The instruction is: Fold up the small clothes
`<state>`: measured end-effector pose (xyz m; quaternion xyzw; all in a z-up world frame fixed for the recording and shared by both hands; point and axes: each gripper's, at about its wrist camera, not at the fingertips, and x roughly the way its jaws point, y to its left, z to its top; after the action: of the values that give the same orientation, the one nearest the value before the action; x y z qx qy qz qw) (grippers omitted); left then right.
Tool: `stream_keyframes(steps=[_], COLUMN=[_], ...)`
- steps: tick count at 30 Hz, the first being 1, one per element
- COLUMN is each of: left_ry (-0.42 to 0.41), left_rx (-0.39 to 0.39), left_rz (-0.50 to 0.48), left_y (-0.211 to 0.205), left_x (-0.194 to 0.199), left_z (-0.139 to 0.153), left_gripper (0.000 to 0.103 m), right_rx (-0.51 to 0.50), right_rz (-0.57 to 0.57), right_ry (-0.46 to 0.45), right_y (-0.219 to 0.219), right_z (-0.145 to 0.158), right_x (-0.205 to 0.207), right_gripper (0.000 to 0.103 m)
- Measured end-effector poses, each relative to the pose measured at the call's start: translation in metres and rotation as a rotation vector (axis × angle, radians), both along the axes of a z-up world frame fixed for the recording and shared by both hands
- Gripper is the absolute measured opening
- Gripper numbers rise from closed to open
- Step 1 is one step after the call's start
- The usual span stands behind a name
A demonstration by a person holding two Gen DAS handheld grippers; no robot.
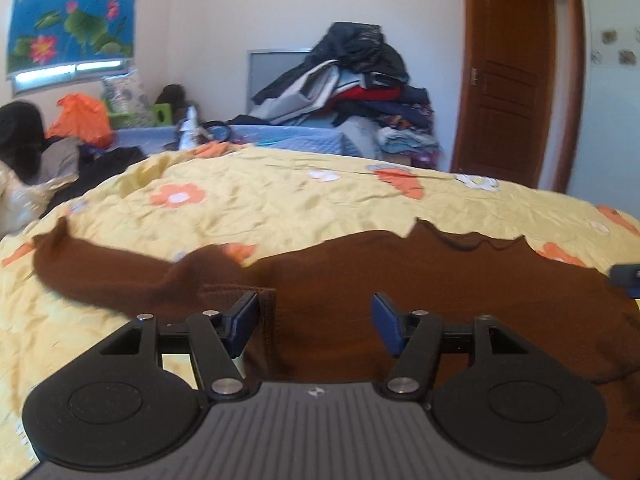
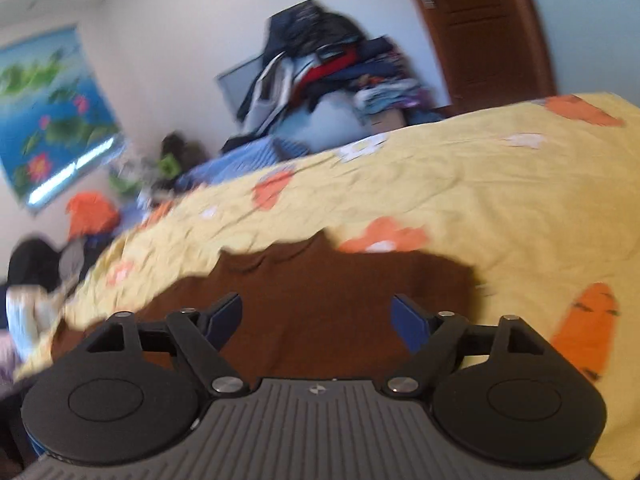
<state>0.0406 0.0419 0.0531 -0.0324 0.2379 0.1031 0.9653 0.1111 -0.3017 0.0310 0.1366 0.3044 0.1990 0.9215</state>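
Observation:
A small brown long-sleeved top [image 1: 360, 272] lies spread on the yellow flowered bedspread [image 1: 280, 200]. One sleeve stretches out to the left in the left wrist view. My left gripper [image 1: 316, 312] is open, low over the top's near hem, with nothing between its blue pads. My right gripper [image 2: 318, 316] is open and empty over the same brown top [image 2: 320, 280]; that view is tilted and blurred. A bit of the right gripper [image 1: 626, 276] shows at the right edge of the left wrist view.
A heap of clothes [image 1: 348, 88] is piled at the back against the wall, next to a brown door [image 1: 508, 72]. An orange bag [image 1: 80, 118] and dark clothes [image 1: 24, 136] lie at the back left. The bedspread [image 2: 480, 184] stretches far to the right.

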Motion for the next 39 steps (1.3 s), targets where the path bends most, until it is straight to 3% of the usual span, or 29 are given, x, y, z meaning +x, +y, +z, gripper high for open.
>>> stream_keyframes(steps=[2, 5, 6, 7, 9, 12, 16, 19, 21, 24, 26, 28, 30, 31, 33, 36, 38, 39], left_ry=[0.05, 0.203, 0.183, 0.167, 0.168, 0.135, -0.012, -0.045, -0.027, -0.019, -0.037, -0.067, -0.078, -0.07, -0.065, -0.043, -0.024, -0.003], left_rx=[0.0, -0.049, -0.027, 0.0, -0.01, -0.016, -0.054, -0.109, -0.203, -0.464, -0.635, -0.742, -0.794, -0.807, -0.791, -0.811, -0.817, -0.795], left_rz=[-0.062, -0.055, -0.06, -0.075, -0.104, -0.11, 0.013, 0.176, 0.314, 0.492, 0.568, 0.614, 0.627, 0.627, 0.619, 0.622, 0.639, 0.648], left_y=[-0.011, -0.004, -0.001, 0.0, 0.004, 0.014, 0.062, 0.132, 0.192, 0.287, 0.337, 0.369, 0.388, 0.394, 0.4, 0.408, 0.413, 0.415], left_x=[0.016, 0.042, 0.041, 0.038, 0.036, 0.023, -0.009, -0.012, -0.007, -0.002, -0.004, -0.004, 0.002, 0.006, 0.017, 0.03, 0.031, 0.035], left_z=[-0.006, -0.031, -0.037, -0.043, -0.042, -0.036, -0.013, 0.0, 0.003, -0.004, -0.016, -0.027, -0.036, -0.04, -0.043, -0.047, -0.052, -0.055], left_gripper=[0.062, 0.064, 0.075, 0.08, 0.08, 0.08, 0.082, 0.084, 0.084, 0.083, 0.083, 0.083, 0.077, 0.069, 0.058, 0.055, 0.046, 0.034], right_rx=[-0.092, -0.216, -0.26, -0.295, -0.271, -0.347, -0.367, -0.339, -0.345, -0.359, -0.359, -0.357, -0.358, -0.358, -0.358, -0.356, -0.356, -0.357], right_rz=[0.032, -0.002, 0.003, 0.031, 0.032, 0.052, 0.07, 0.081, 0.087, 0.091, 0.091, 0.09, 0.09, 0.09, 0.089, 0.09, 0.089, 0.09], right_ry=[0.015, 0.081, 0.008, -0.024, -0.023, -0.029, -0.029, -0.026, -0.025, -0.025, -0.025, -0.026, -0.026, -0.025, -0.026, -0.025, -0.025, -0.025], right_y=[0.024, 0.034, 0.032, 0.027, 0.023, 0.036, 0.04, 0.036, 0.037, 0.04, 0.04, 0.041, 0.041, 0.04, 0.04, 0.04, 0.039, 0.039], right_z=[-0.011, -0.039, -0.044, -0.051, -0.054, -0.055, -0.051, -0.05, -0.049, -0.049, -0.049, -0.049, -0.049, -0.049, -0.049, -0.049, -0.048, -0.049], right_x=[0.006, 0.021, 0.016, 0.01, 0.006, 0.003, 0.003, 0.003, 0.003, 0.003, 0.003, 0.003, 0.003, 0.003, 0.003, 0.004, 0.005, 0.005], right_gripper=[0.08, 0.079, 0.082, 0.082, 0.082, 0.087, 0.095, 0.099, 0.101, 0.102, 0.102, 0.102, 0.103, 0.103, 0.103, 0.103, 0.103, 0.103])
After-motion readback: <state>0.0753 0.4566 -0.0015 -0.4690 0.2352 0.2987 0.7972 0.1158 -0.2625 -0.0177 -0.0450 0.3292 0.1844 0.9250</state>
